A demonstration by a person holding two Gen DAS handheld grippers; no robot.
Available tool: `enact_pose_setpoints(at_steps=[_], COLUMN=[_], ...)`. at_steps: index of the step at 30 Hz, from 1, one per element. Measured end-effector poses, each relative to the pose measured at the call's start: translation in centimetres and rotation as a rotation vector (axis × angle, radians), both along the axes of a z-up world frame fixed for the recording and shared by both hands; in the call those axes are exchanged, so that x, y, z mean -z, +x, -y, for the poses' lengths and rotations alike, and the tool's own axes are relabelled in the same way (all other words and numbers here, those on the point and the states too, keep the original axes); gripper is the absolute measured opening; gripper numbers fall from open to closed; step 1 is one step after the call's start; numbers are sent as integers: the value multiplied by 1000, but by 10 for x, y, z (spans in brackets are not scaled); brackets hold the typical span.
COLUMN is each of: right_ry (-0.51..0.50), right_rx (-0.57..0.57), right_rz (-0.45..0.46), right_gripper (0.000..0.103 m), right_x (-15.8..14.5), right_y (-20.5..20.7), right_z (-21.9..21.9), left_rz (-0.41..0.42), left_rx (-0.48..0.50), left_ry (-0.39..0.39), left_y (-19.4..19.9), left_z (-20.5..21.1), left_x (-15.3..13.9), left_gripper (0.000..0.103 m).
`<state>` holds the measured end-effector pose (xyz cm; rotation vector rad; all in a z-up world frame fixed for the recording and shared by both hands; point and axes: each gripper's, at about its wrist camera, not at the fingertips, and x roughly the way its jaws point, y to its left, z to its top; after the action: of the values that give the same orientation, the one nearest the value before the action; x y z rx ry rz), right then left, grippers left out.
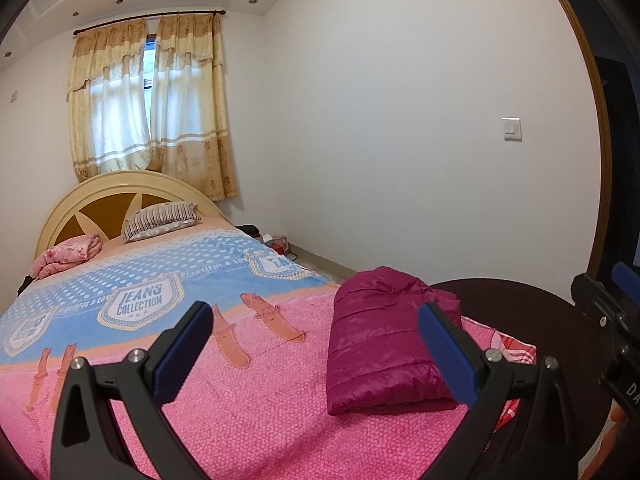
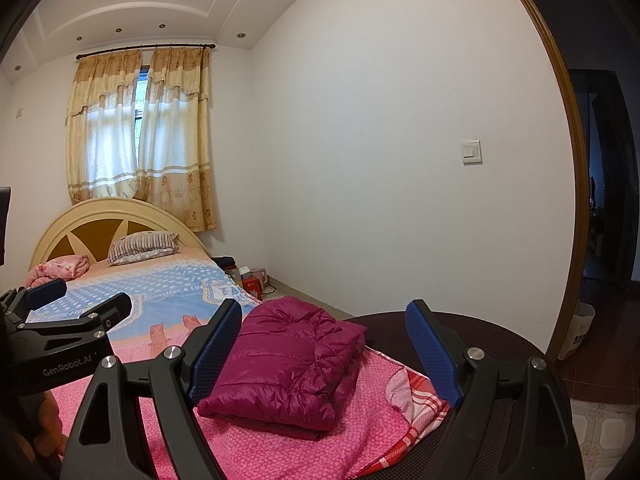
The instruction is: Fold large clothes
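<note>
A magenta puffer jacket (image 1: pixel 384 344) lies folded into a compact rectangle on the pink bedspread (image 1: pixel 248 412), near the bed's right foot corner; it also shows in the right wrist view (image 2: pixel 288 364). My left gripper (image 1: pixel 316 344) is open and empty, held above the bed just left of the jacket. My right gripper (image 2: pixel 324 344) is open and empty, held above and in front of the jacket. The left gripper also shows at the left of the right wrist view (image 2: pixel 76 300). The right gripper's body shows at the right edge of the left wrist view (image 1: pixel 612 312).
A blue blanket (image 1: pixel 152 280) covers the bed's middle. A striped pillow (image 1: pixel 160 220) and a pink bundle (image 1: pixel 68 254) lie by the headboard (image 1: pixel 116 188). A dark round footboard (image 2: pixel 480 332) rims the bed's corner. Boxes (image 2: pixel 252 280) sit on the floor by the white wall. A doorway (image 2: pixel 600 208) opens at right.
</note>
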<state>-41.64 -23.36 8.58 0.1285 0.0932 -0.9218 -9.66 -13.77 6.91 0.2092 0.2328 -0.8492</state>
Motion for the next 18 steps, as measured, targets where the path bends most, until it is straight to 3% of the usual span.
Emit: enact_pose_setpoints(at_steps=[18], right_ry=[7], right_rx=[-4], right_rz=[-6], right_gripper=[84], right_x=[-1], right_y=[1], right_z=[7], left_rz=[-9], left_rx=[-12], left_ry=[9], left_y=[2], left_z=[1], left_x=[2], left_gripper=[103])
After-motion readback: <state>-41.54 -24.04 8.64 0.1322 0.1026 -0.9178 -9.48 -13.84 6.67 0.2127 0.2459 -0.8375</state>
